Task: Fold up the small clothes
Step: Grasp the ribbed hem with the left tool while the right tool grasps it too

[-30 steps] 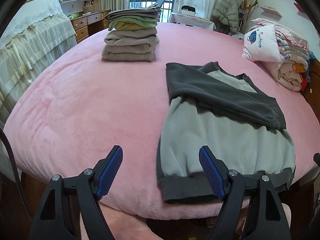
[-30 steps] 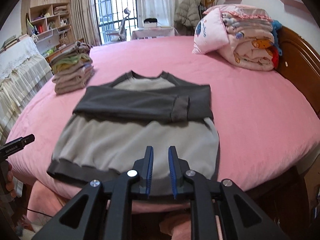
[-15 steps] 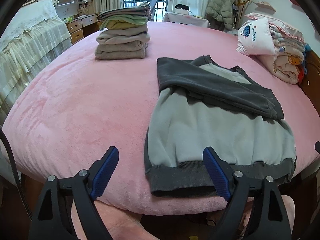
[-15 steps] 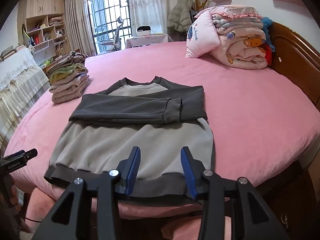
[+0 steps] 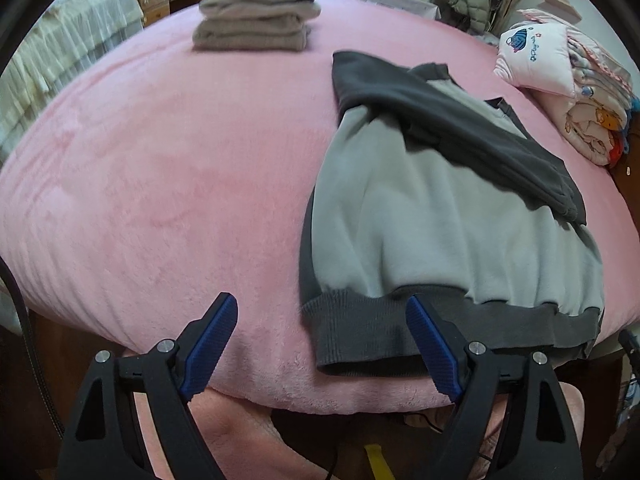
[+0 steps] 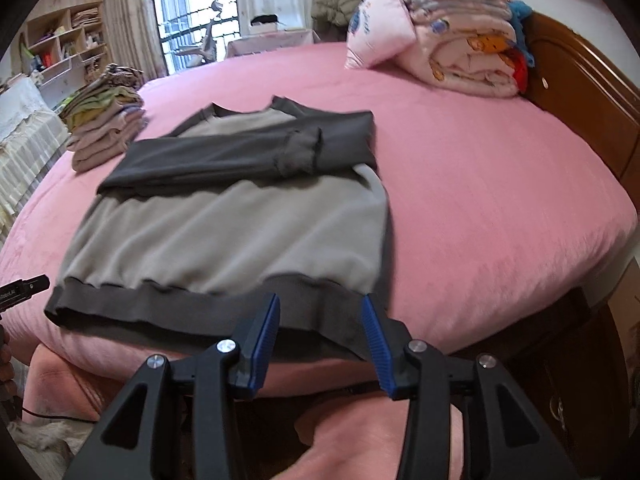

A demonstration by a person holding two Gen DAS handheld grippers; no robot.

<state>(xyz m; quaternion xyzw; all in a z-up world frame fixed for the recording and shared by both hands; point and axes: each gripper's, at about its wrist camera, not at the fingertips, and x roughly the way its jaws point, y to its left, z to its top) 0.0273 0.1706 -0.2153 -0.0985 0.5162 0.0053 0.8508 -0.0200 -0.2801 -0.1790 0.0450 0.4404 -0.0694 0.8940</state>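
We see the sweater flat on the bed, sleeves folded across. Left gripper and right gripper both released, poised at its hem.

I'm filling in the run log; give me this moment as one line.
step: reach for hem | left gripper: open, at sweatshirt hem corner | right gripper: open, at hem | sleeves: folded across chest | not grasped yet

A home bedroom. A large bed with a pink plush cover fills the middle of both views, its wooden headboard at the right edge. Folded quilts sit upper right, a stack of folded clothes top centre-left, curtains and a barred window upper left beside bookshelves.
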